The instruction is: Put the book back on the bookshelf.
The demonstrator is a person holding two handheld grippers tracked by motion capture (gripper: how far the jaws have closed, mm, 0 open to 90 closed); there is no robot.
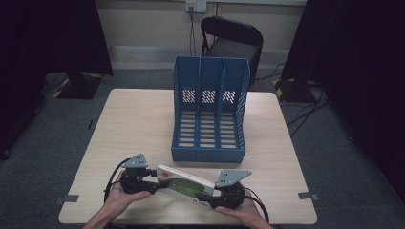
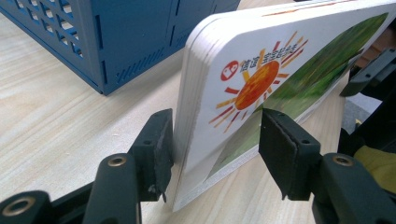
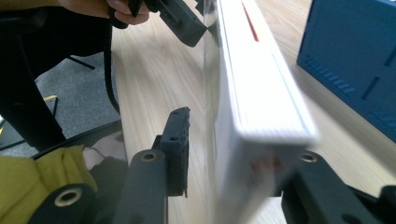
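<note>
Hands (image 1: 119, 200) low in the high view, one gripper in each, and between them a board book (image 1: 184, 183), just in front of the blue file rack (image 1: 210, 155) and apart from it.

From above: book's long axis nearly level with the rack's front wall, slightly slanted, the end at the right gripper (image 1: 205, 195) farther from the rack than the end at the left gripper (image 1: 155, 183). Tilted up on one long edge, green cover turned up and away from the rack. Also up there, beyond the rack: bare desk (image 1: 133, 124) and a dark chair (image 1: 231, 40).

Closer in the left gripper view: cover print, an orange sun by the rounded corner, green toward the far end, and thick layered pages. Sun end points at this gripper. Fingers (image 2: 159, 140) apart, straddling the corner; one pad against the back of the book (image 2: 261, 79), the other standing clear of the cover. Lower edge seems to rest on the desk, rack (image 2: 126, 37) just behind.

Edge-on and blurred in the right gripper view: white spine of the book (image 3: 261, 93) running straight away toward the left gripper (image 3: 182, 18). Near finger (image 3: 180, 140) a sliver off the glossy face, far finger largely hidden behind the book; apart, not pinched. Rack (image 3: 350, 56) off to one side.
</note>
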